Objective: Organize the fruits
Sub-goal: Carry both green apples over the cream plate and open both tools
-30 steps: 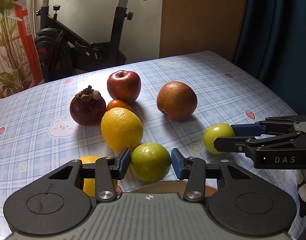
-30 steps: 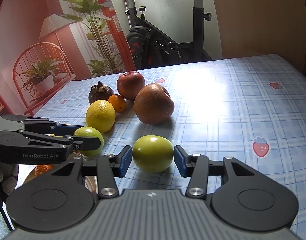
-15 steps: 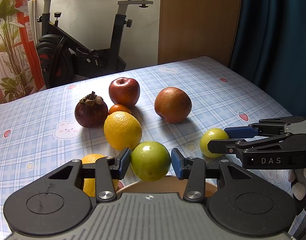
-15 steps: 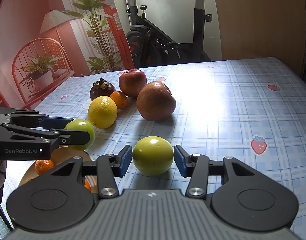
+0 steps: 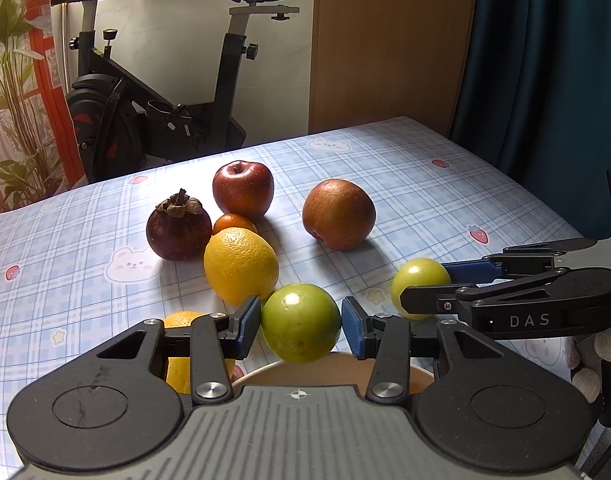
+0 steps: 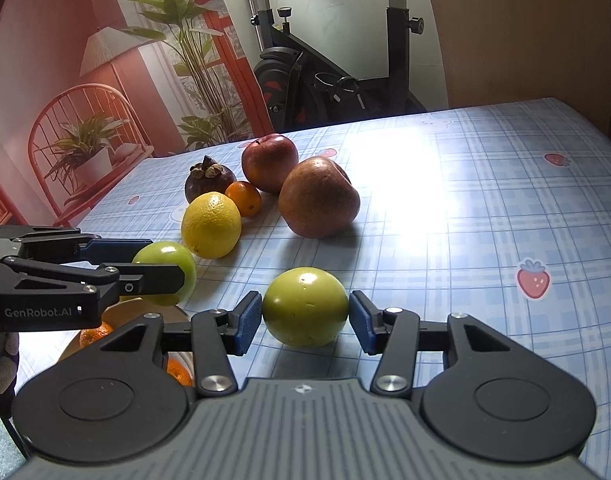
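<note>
Step in hand is transfer to the plate (image 5: 337, 364): my left claw (image 5: 301, 320) pinches the green fruit (image 5: 299, 330) clear of the tablecloth (image 5: 445, 200), above the plate rim at 6 o'clock. My right claw (image 6: 305, 316) has its pads against both flanks of the yellow-green fruit (image 6: 305, 306), which rests on the cloth at 6 o'clock in the right wrist view. Next, I judge, lower the left claw and spread it inside the rim, clear of the mandarins (image 6: 95, 334). Compared with a second ago, more plate rim shows under the left fruit; the right claw has not shifted.
</note>
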Tool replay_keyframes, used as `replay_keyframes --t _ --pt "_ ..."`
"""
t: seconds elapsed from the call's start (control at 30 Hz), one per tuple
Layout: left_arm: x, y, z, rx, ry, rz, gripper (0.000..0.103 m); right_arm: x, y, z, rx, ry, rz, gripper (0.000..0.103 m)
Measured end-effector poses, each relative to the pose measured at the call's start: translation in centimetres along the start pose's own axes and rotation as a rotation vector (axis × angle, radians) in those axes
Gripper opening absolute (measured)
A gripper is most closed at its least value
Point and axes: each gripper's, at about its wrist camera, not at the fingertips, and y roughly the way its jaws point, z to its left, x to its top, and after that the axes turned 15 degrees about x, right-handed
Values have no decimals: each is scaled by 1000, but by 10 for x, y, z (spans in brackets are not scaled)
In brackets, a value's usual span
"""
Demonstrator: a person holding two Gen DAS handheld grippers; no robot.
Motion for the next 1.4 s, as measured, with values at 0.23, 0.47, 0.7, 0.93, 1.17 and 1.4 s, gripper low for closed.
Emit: replay_keyframes --t 0.23,0.47,0.7,0.93,1.17,1.4 --pt "-5 -27 7 -21 2 -26 47 0 -16 21 26 -22 -18 51" --pt "-28 -38 18 -36 -14 20 47 -11 -22 48 47 -69 2 51" --pt "-40 -21 26 -35 -57 67 47 -22 -22 60 38 -79 29 51" --pt "-41 -16 25 -27 -69 68 47 -29 -27 67 35 -86 46 51" --pt "-40 -26 30 -21 -99 35 47 -42 -29 81 44 -112 88 51" --pt "-45 -46 45 36 -158 -6 47 -52 -18 96 39 -162 144 51"
